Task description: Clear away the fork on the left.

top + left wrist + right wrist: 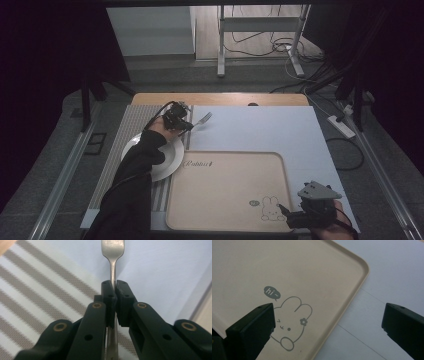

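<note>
The left arm reached far forward in a dark sleeve, crossing over the white plate (167,155), with the hand at the far left part of the table. Its left gripper (184,125) was clamped on the fork (201,120), jaws pressed tight against the handle just below the neck. The fork stuck out to the right of the gripper, tines over the pale blue mat (260,130), close to the striped mat (127,127). The right hand (327,220) sat low at the near right corner of the table. The right gripper (287,212) had its jaws spread wide and held nothing, poised above the near right corner of the beige tray (225,190), by the printed rabbit (270,209).
</note>
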Demonstrator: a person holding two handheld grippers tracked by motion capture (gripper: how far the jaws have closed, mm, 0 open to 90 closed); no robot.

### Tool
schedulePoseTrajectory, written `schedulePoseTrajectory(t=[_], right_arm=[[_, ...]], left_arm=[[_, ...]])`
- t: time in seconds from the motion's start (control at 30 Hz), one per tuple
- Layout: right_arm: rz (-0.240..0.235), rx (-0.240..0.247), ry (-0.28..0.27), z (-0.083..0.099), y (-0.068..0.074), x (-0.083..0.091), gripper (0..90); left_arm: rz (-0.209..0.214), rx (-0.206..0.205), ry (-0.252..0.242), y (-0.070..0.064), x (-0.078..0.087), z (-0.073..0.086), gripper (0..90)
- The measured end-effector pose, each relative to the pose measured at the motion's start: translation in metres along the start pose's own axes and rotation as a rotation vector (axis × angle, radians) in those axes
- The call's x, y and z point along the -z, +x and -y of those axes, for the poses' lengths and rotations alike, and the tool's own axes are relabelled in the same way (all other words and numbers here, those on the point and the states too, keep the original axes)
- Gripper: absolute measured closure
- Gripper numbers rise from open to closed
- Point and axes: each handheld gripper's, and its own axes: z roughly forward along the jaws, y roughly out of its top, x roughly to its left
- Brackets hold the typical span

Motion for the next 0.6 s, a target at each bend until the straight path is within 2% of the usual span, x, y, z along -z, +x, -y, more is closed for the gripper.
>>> schedulePoseTrajectory(t=[0.03,0.07,0.3,0.4,0.5,0.6], right_arm=[[0.0,0.0,0.0,0.0,0.0,0.0,0.0],[0.0,0.0,0.0,0.0,0.0,0.0,0.0],[-0.001,0.001,0.0,0.0,0.0,0.0,0.0],[-0.001,0.001,0.0,0.0,0.0,0.0,0.0],[-0.001,0.001,-0.001,0.0,0.0,0.0,0.0],[-0.001,0.001,0.0,0.0,0.0,0.0,0.0]], left_arm=[[0.0,0.0,0.0,0.0,0.0,0.0,85.8],[0.005,-0.004,0.002,-0.006,-0.002,-0.003,85.9],[0.028,-0.011,0.0,-0.024,-0.005,-0.01,85.8],[0.036,0.001,-0.003,-0.036,-0.006,-0.011,85.8],[0.042,0.005,-0.007,-0.042,-0.005,-0.011,85.8],[-0.003,-0.021,-0.003,-0.053,-0.002,-0.007,85.7]])
